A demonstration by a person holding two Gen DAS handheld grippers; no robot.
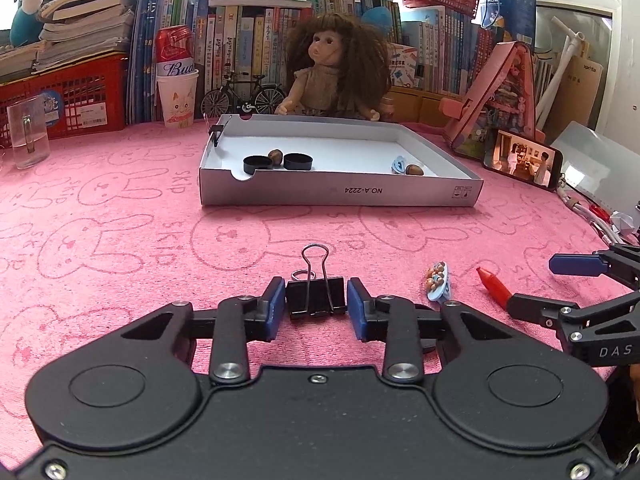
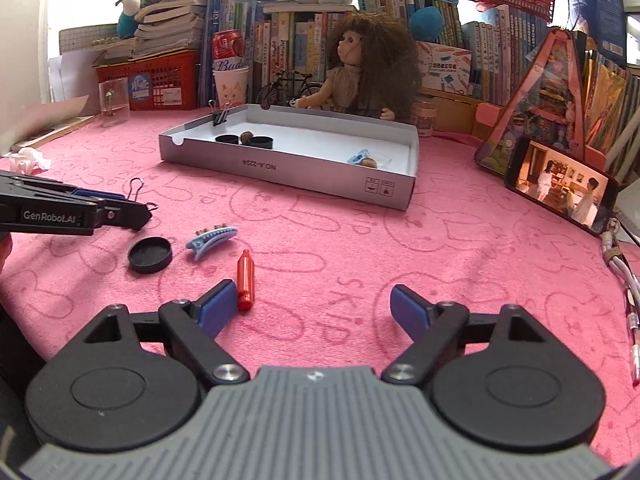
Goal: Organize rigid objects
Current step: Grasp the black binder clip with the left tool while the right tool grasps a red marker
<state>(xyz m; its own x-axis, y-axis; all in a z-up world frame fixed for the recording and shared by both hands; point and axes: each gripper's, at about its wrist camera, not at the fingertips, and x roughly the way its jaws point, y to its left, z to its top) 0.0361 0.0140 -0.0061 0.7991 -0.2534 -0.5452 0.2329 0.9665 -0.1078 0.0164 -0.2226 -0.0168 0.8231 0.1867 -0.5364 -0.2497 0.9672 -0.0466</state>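
Pink rabbit-print cloth (image 1: 120, 216) laid under everything. Binder clip (image 1: 316, 296) flanked by left gripper (image 1: 316, 304), pads at its sides, contact not certain; wire handles pointed toward tray (image 1: 340, 196). Right gripper (image 2: 312, 308) spread, empty; red cap (image 2: 245, 280) lengthwise just beside its left pad.

A pink cloth (image 1: 160, 208) printed with rabbit outlines is spread over the whole surface. At the back a doll (image 1: 334, 68) with bushy brown hair is seated before a row of upright books (image 1: 240, 44), with a small model bicycle (image 1: 244, 94) just beside it. A red can (image 1: 174, 50) is set in a paper cup (image 1: 178, 98), next to a red basket (image 1: 76, 94) loaded with stacked books. A clear glass (image 1: 28, 132) is placed at the left. At the right a phone (image 2: 560, 186) showing a video is leaned against a pink stand (image 2: 536, 96)
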